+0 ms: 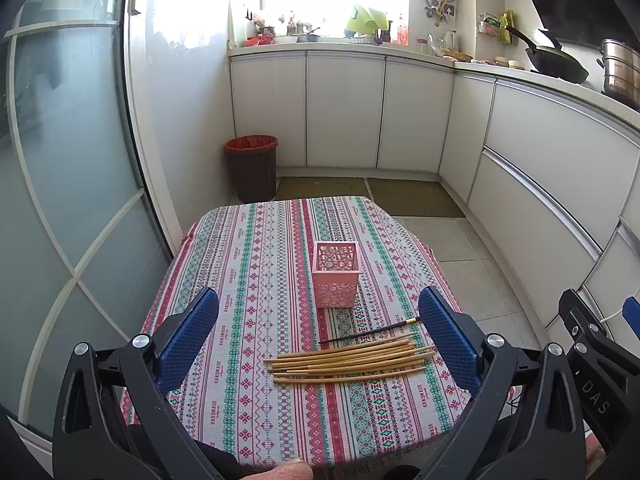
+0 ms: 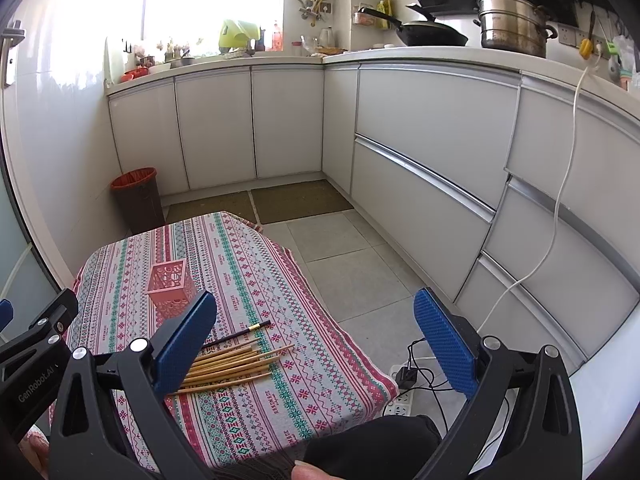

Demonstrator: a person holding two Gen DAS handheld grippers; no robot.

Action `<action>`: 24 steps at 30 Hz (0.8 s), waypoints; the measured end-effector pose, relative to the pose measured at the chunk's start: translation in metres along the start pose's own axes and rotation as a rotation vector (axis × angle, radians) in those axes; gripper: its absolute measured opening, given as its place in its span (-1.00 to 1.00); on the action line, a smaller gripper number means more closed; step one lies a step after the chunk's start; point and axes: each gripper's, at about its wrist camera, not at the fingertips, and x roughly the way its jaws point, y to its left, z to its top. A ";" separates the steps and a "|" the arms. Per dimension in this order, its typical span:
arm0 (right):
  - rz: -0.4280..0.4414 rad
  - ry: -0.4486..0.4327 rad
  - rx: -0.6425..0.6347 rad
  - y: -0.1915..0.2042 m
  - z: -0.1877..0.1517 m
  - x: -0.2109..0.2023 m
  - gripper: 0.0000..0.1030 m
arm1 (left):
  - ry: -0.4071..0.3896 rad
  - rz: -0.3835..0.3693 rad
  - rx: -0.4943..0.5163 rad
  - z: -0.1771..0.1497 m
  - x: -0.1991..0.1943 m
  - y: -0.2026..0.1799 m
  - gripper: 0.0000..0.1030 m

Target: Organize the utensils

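Blue-padded left claw [image 1: 318,336] spread wide and empty, held above the near edge of the worktop [image 1: 248,408]; right claw [image 2: 316,344] likewise spread and empty, off the worktop's right edge over the floor [image 2: 360,276]. Between the left claw's fingers, the left-wrist view shows a loose bundle of bamboo chopsticks [image 1: 348,362] lying flat on the patterned cloth, with one dark chopstick [image 1: 370,331] with a gold tip just behind the bundle and angled across it. Beyond these, a pink perforated holder [image 1: 335,274] stands upright and apparently empty, near the chopsticks but apart from them. Neither claw touches anything, so the step in hand is judged to be the first approach. Next move: lower a claw onto one or several chopsticks, pinch across their width, then tip them upright to drop into the holder.
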 end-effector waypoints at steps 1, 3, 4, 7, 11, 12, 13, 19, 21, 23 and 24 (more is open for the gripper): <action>-0.001 0.000 0.000 0.000 0.000 0.000 0.87 | 0.000 -0.001 0.002 0.001 0.000 0.000 0.86; 0.001 0.000 0.000 0.000 0.000 0.000 0.87 | -0.001 0.000 0.002 0.003 0.000 0.001 0.86; 0.001 0.002 0.000 0.000 0.000 0.000 0.87 | -0.001 -0.001 0.003 0.003 0.000 0.002 0.86; 0.001 0.004 0.002 -0.001 0.000 0.001 0.87 | 0.001 0.000 0.003 0.002 0.000 0.000 0.86; 0.002 0.006 0.002 -0.001 0.000 0.001 0.87 | 0.003 -0.001 0.001 0.001 0.000 -0.001 0.86; 0.002 0.006 0.003 -0.001 0.000 0.001 0.87 | 0.004 -0.002 0.002 0.001 0.000 -0.001 0.86; 0.001 0.007 0.004 -0.002 0.000 0.001 0.87 | 0.004 -0.001 0.003 0.001 0.000 0.000 0.86; 0.000 0.009 0.005 -0.002 0.000 0.002 0.87 | 0.006 0.000 0.002 -0.003 -0.001 -0.003 0.86; 0.002 0.011 0.007 -0.002 0.000 0.002 0.87 | 0.009 0.000 0.001 -0.001 0.003 0.000 0.86; 0.000 0.012 0.007 -0.002 0.000 0.002 0.87 | 0.013 0.000 0.002 0.000 0.004 0.000 0.86; 0.002 0.014 0.008 -0.003 0.000 0.002 0.87 | 0.015 0.000 0.003 -0.001 0.004 0.000 0.86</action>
